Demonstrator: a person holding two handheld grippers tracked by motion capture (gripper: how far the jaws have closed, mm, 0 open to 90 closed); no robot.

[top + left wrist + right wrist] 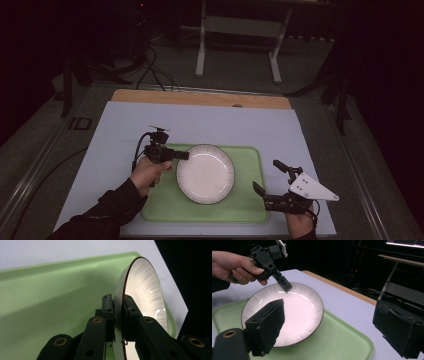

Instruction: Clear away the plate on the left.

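Right gripper (269,176) nearest, fingers (265,325) spread wide, nothing between them (hovering just off the tray's near corner). Beyond them, white plate (205,173) lies on green tray (250,207). Left gripper (183,155) fingers (108,305) pinch the plate's far-side rim.

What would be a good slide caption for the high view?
Left tool pinches a white plate's rim over a green tray; right tool waits open.
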